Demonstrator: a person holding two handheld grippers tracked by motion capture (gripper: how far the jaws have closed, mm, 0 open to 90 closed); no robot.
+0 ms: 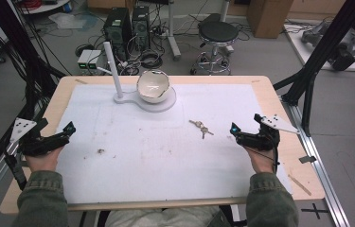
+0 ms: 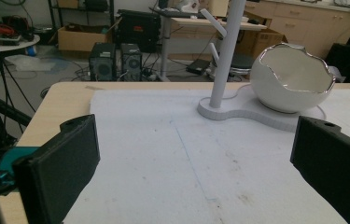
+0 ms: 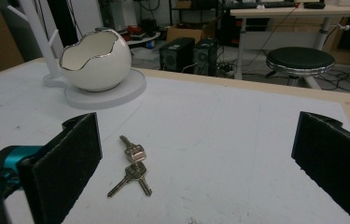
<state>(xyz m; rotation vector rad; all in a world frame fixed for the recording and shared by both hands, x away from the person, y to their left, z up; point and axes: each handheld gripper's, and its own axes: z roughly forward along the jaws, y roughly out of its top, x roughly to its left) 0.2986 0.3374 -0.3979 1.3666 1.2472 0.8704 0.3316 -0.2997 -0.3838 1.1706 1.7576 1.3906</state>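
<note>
A small bunch of keys (image 1: 201,127) (image 3: 133,166) lies on the white mat, right of centre. A white egg-shaped bowl (image 1: 153,86) (image 2: 292,79) (image 3: 96,60) with a jagged rim sits on a white stand base (image 1: 162,103) beside an upright white post (image 1: 111,68) (image 2: 225,51). My left gripper (image 1: 69,127) (image 2: 196,170) rests at the mat's left edge, jaws wide apart and empty. My right gripper (image 1: 233,128) (image 3: 196,163) is at the right, open and empty, with the keys lying just ahead near its left jaw.
The white mat (image 1: 165,156) covers most of the wooden table (image 1: 279,101). A small brown speck (image 1: 101,151) lies on the mat at the left. Beyond the table stand a black stool (image 1: 217,33), computer towers (image 1: 127,26) and cables on the floor.
</note>
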